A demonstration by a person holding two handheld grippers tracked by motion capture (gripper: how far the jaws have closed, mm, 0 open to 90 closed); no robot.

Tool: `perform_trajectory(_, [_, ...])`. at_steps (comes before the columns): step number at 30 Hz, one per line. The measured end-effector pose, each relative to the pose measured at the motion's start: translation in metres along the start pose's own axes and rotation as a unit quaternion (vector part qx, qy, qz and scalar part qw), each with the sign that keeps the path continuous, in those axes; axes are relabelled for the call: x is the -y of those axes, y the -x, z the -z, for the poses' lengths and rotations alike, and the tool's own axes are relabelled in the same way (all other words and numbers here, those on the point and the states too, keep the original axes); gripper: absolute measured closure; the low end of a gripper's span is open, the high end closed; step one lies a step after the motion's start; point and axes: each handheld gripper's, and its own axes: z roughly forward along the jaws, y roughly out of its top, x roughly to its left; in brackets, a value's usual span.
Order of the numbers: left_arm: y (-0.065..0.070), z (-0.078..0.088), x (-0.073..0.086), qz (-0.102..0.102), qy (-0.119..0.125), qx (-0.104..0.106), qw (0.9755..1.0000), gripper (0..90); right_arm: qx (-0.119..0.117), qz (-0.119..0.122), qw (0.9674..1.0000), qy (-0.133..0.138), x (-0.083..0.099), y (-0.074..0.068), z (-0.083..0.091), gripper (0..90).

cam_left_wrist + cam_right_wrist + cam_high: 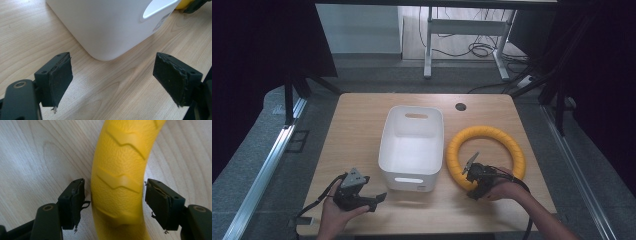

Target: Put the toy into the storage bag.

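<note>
Now the right claw (115, 202) straddles the ridged yellow ring (120, 170), pads unclenched; left claw (112, 82) gapes over grained wood.

Yellow rings (486, 152): one, lying flat on the table.
White bins (412, 145): one, with two handle slots in view, one at each end.
Wooden tables (362, 130): one.
Handheld grippers: two, a left gripper (379, 199) and a right gripper (473, 177).
Jaws per gripper: two.
Round dark holes (460, 106) in the tabletop: one.

A white bin (412, 145) stands on the wooden table (357, 125).
</note>
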Motion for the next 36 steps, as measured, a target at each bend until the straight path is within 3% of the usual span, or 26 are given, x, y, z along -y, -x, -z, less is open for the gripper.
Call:
perform_trajectory(4, [0.001, -0.002, 0.000, -0.001, -0.003, 0.002, 1.0000, 15.9, 0.002, 0.003, 0.9998, -0.017, -0.004, -0.001, -0.002, 36.6])
perform_trajectory(6, [0.001, -0.003, 0.000, -0.002, -0.005, 0.002, 1.0000, 15.9, -0.007, 0.005, 0.9998, -0.020, -0.006, -0.001, -0.002, 43.0])
perform_trajectory(8, [0.001, -0.003, 0.000, -0.002, -0.006, 0.002, 1.0000, 15.9, -0.016, 0.002, 0.9997, -0.020, -0.006, 0.000, -0.002, 44.1])
perform_trajectory(9, [0.001, -0.003, 0.000, -0.003, -0.007, 0.001, 1.0000, 15.9, -0.019, -0.009, 0.9995, -0.025, -0.007, 0.004, -0.002, 49.5])
perform_trajectory(17, [0.000, -0.001, 0.000, -0.005, -0.006, -0.001, 1.0000, 15.9, -0.033, -0.003, 0.9989, -0.032, -0.009, 0.008, -0.002, 50.8])
perform_trajectory(24, [-0.002, 0.001, 0.000, -0.004, -0.005, -0.009, 0.9999, 15.8, -0.055, -0.015, 0.9983, 0.014, -0.006, 0.016, 0.012, 51.0])
perform_trajectory(26, [-0.003, 0.003, 0.000, -0.004, -0.003, -0.011, 0.9999, 15.8, -0.068, -0.022, 0.9968, 0.038, -0.005, 0.022, 0.022, 51.0])
perform_trajectory(27, [-0.003, 0.004, 0.000, -0.003, -0.001, -0.012, 0.9999, 15.8, -0.084, -0.034, 0.9936, 0.067, -0.003, 0.029, 0.033, 51.1])
perform_trajectory(31, [-0.003, 0.004, 0.000, -0.002, -0.001, -0.012, 0.9999, 15.8, -0.106, -0.049, 0.9880, 0.102, 0.000, 0.040, 0.047, 51.1])
perform_trajectory(32, [-0.003, 0.003, 0.000, -0.002, -0.001, -0.013, 0.9999, 15.8, -0.106, -0.049, 0.9880, 0.102, 0.000, 0.040, 0.047, 51.1])
perform_trajectory(33, [-0.003, 0.003, 0.000, -0.002, -0.002, -0.014, 0.9999, 15.8, -0.119, -0.057, 0.9841, 0.119, 0.002, 0.046, 0.053, 51.1])
perform_trajectory(36, [-0.003, 0.003, 0.000, -0.002, -0.002, -0.014, 0.9999, 15.8, -0.125, -0.062, 0.9811, 0.134, 0.004, 0.051, 0.059, 51.2])
